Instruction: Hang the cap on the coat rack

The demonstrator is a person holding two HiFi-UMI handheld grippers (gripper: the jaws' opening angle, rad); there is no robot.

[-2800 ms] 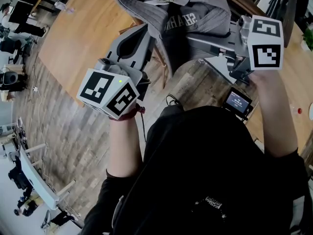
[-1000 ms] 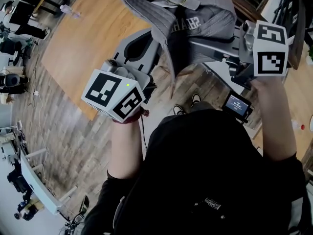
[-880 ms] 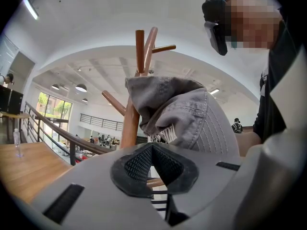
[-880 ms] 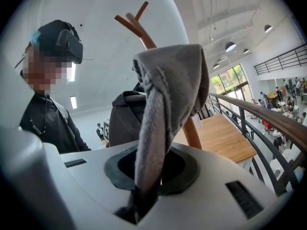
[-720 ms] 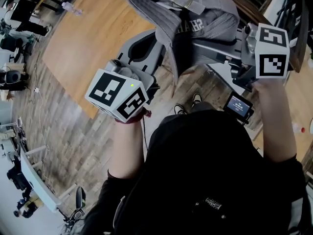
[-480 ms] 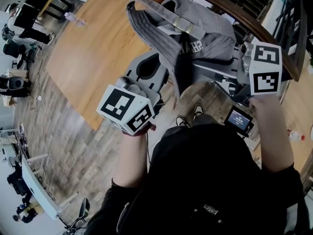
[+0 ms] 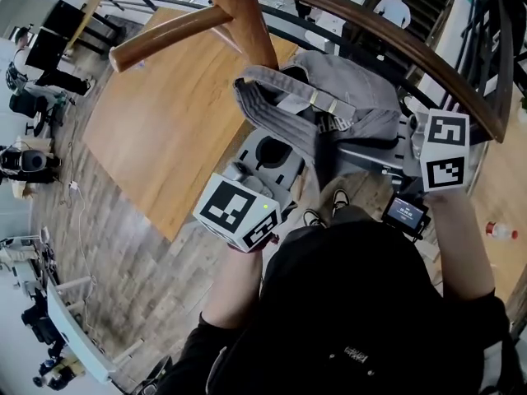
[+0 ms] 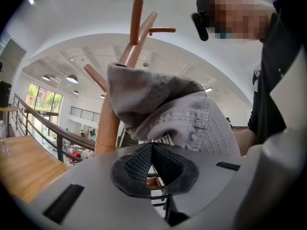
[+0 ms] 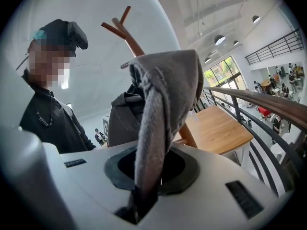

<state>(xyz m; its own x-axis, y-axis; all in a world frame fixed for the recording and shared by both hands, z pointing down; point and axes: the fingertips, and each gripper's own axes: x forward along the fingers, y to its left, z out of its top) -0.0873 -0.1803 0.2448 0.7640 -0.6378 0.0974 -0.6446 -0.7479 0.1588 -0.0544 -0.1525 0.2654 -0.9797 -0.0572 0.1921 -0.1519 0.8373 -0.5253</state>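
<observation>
The right gripper [image 9: 149, 174] is clamping a hanging fold of the grey cap [image 9: 170, 75], the cloth running down between its jaws and filling the gap. The left gripper [image 8: 152, 146] is holding its jaw tips drawn together right at the cap's lower edge, where the fabric is meeting the black pads.

Only the two gripper views are showing these grips. From the head view the jaws are lying under the cap, and the marker cubes [image 7: 239, 212] are standing out instead. That view alone is showing both grippers at once, left and right of the cap, with the person's black top [image 7: 370, 303] below them.

The cap is hanging in the air between the grippers, close against the trunk of the wooden coat rack [image 8: 136, 28] and below its upper pegs. Whether it is resting on a lower peg cannot be told.

It is looking crumpled, its crown folded in and its stitched brim pointing towards the rack. The head view is catching its back strap [image 7: 317, 103] with a pale buckle and white lettering [image 7: 333, 123] too small to read.

Beyond, a curved railing [image 7: 395, 44] is sweeping past, and a wooden table [image 7: 156, 113] is standing on the plank floor below.
</observation>
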